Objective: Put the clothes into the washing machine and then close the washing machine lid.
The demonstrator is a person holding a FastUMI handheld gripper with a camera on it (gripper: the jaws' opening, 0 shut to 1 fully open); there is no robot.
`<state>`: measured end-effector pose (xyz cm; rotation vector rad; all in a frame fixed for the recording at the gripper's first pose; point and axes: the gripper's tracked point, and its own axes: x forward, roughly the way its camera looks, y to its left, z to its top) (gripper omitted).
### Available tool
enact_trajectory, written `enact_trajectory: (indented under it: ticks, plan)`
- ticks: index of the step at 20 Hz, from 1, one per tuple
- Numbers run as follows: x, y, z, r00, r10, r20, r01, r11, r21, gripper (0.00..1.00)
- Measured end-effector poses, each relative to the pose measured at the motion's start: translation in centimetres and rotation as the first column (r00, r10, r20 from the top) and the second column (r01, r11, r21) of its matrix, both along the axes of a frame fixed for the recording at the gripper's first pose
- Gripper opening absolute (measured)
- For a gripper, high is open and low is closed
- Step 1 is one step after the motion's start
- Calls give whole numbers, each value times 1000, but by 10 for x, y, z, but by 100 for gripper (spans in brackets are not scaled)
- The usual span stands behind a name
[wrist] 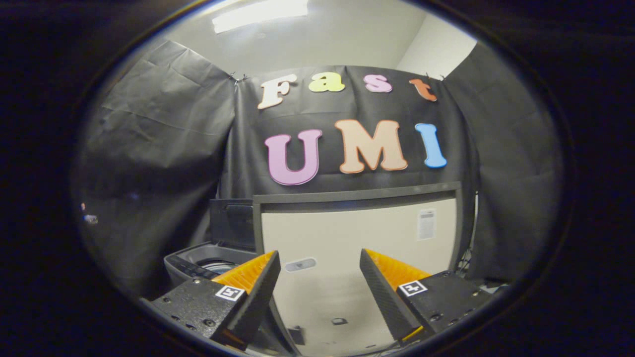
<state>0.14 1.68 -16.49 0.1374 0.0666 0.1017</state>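
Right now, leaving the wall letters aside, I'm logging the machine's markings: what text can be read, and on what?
White sticker on the raised lid: too small to read.
Control panel of the washing machine: marks blurred.
Square tags on the open, empty gripper, lid just ahead: patterns, no words.

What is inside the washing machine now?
The lid stands open. Beside it, a slice of the drum shows; no clothes are visible there. The gripper, open and empty, covers the rest.

I'm working in a staged recording booth: black cloth walls point(158, 129), a ceiling strip light point(260, 12), one washing machine point(357, 233).
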Motion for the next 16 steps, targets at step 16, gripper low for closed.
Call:
enact_trajectory:
  ticks: [16]
  plan:
    - [211, 186, 130, 985, 128, 119, -125, 992, -30, 97]
